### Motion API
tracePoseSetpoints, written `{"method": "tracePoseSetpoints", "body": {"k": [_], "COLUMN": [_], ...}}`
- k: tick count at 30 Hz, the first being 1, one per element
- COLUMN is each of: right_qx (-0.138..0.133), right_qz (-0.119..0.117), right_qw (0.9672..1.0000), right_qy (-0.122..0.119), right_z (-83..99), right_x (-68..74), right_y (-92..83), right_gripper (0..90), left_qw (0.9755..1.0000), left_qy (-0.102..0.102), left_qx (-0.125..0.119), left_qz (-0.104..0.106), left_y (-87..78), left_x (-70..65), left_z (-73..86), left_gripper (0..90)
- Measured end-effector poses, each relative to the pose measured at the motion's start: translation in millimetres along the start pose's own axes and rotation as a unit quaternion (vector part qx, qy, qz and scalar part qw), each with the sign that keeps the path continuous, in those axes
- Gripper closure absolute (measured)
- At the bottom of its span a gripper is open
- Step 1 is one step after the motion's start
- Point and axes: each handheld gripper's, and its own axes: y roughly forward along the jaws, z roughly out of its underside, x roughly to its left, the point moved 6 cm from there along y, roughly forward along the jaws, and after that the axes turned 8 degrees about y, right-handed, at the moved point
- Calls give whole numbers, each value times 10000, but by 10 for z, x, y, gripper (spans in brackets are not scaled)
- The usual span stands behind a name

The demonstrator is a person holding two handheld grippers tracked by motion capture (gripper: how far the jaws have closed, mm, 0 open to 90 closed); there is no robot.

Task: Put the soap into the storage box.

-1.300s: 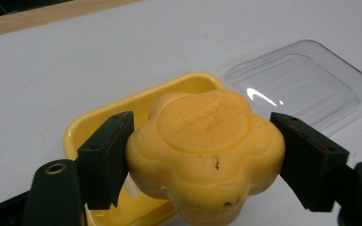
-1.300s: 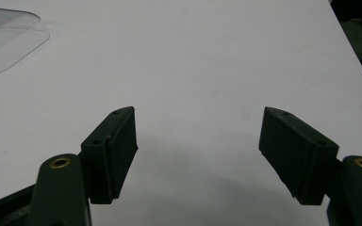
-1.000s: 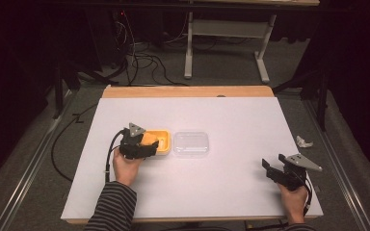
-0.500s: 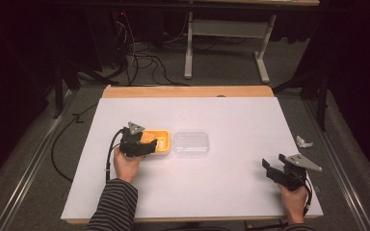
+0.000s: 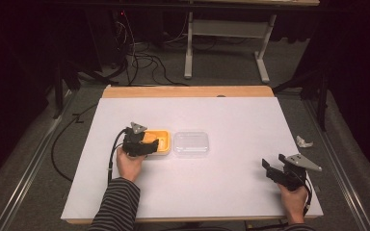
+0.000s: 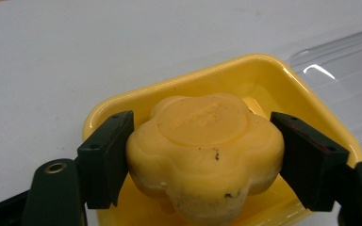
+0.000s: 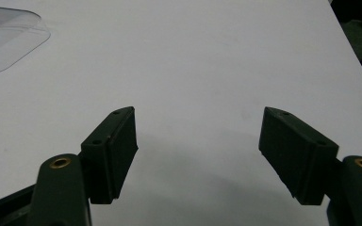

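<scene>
A yellow flower-shaped soap point(image 6: 205, 141) sits between the jaws of my left gripper point(image 6: 202, 155), and both pads touch its sides, so the gripper is shut on it. The soap hangs just over a yellow soap dish point(image 6: 306, 113), which lies left of centre on the table point(image 5: 165, 135). In the high view my left gripper point(image 5: 153, 145) rests at the dish's near-left side. A clear plastic lid point(image 5: 191, 143) lies flat right beside the dish. My right gripper point(image 5: 269, 169) is near the table's front right, open, with only bare white surface between its jaws point(image 7: 198, 155).
The white table sheet point(image 5: 231, 115) has a wooden strip point(image 5: 188, 91) along its far edge. A small crumpled white scrap point(image 5: 303, 141) lies just off the right edge. A corner of the clear lid point(image 7: 7, 40) is far off in the right gripper view.
</scene>
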Motion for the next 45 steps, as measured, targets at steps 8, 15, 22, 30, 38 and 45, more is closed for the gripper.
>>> {"method": "tracePoseSetpoints", "body": {"k": [8,15,22,30,38,45], "right_qx": [7,6,6,26,12,26], "right_qz": [1,0,-2,-8,-9,2], "right_qw": [10000,10000,10000,10000,10000,10000], "right_qy": [11,5,-4,-4,-25,-19], "right_z": [1,2,1,2,1,2], "right_x": [2,2,3,5,5,6], "right_y": [-1,-1,-1,3,2,3], "right_gripper": [286,287,286,287,286,286], "left_qw": [10000,10000,9999,9999,9998,9996], "left_qy": [2,20,52,-2,-62,-63], "left_qx": [12,43,123,89,-96,-230], "left_qz": [-21,-6,63,140,166,180], "left_y": [22,38,32,20,-43,-150], "left_x": [3,-3,3,6,17,20], "left_z": [8,18,35,26,-13,-37], "left_gripper": [258,256,254,232,193,180]}}
